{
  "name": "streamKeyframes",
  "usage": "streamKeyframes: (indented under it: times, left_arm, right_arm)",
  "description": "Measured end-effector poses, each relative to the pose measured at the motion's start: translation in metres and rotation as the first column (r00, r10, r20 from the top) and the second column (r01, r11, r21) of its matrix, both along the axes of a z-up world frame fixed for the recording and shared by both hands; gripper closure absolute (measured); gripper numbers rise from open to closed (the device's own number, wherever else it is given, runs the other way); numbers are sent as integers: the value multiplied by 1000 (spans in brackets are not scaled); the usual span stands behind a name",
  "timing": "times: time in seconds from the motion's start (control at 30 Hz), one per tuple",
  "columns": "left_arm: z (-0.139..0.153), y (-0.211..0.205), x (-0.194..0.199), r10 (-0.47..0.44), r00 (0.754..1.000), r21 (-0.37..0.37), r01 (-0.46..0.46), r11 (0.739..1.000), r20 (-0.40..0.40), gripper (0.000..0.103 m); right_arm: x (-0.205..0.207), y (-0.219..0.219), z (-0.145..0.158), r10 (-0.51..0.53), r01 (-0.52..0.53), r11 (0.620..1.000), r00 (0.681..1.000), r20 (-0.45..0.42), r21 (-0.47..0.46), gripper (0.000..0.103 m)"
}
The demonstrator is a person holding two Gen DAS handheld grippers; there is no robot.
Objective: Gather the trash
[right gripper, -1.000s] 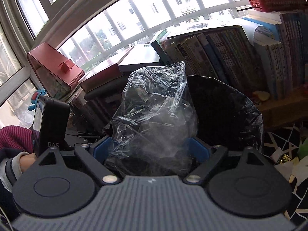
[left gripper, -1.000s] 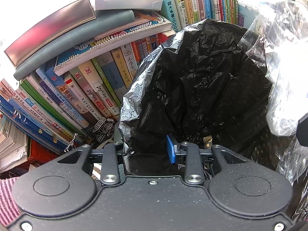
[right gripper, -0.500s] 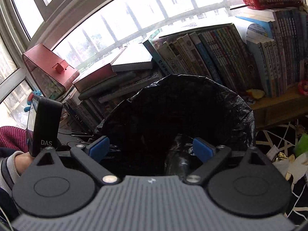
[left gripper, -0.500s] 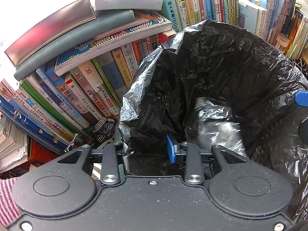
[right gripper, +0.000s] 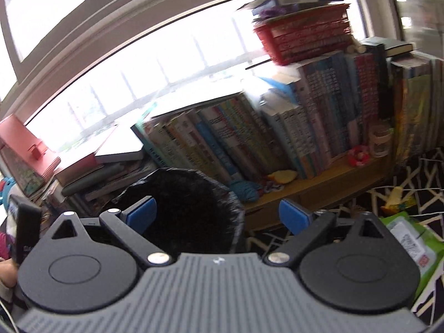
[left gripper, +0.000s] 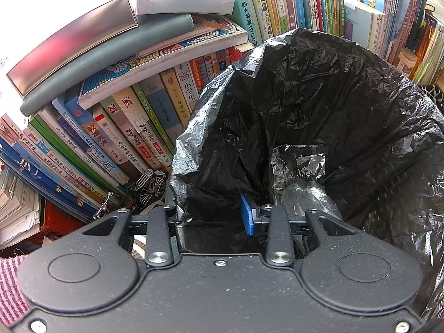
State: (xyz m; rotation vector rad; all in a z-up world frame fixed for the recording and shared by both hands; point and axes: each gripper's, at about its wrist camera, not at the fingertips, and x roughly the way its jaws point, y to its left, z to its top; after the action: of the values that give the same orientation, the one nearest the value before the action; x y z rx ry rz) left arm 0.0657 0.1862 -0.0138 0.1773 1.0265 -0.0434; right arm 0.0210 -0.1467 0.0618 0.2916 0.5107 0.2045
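The left gripper at lower centre clamps the near rim of the crinkled black plastic trash bag. A crumpled clear plastic wrapper lies inside it, centre right. The right gripper is opening wide, with nothing between its blue pads.

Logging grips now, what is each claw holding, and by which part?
Left claw pinches the black trash bag by its near rim edge. Right claw holds nothing, jaws opening.
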Motion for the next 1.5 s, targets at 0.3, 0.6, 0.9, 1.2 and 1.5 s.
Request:
streamKeyframes:
  times: [0.3,0.6,0.9,1.2,1.5]
  left_arm:
    - [-1,0,0,1,1000,4,-1,1000,0,70]
    - [-1,1,0,0,1000,1,0,1000,-1,70]
    - [-2,1,1,-2,1000,4,2,1000,0,69]
    - [-4,0,1,-2,1000,25,2,1000,0,68]
    - [-4,-5,2,-3,1000,42,3,999,0,66]
  right_arm:
    - [2,-113,-42,-452,443,889,889,-74,-117,3]
    - [15,-190,-137,-666,627,744,661,-347,-232,6]
    - [10,-219,-186,-731,675,667,511,-453,-316,38]
    - [28,-213,-213,-685,595,721,537,-493,-355,49]
    - [28,-217,-221,-670,584,732,528,-521,-351,73]
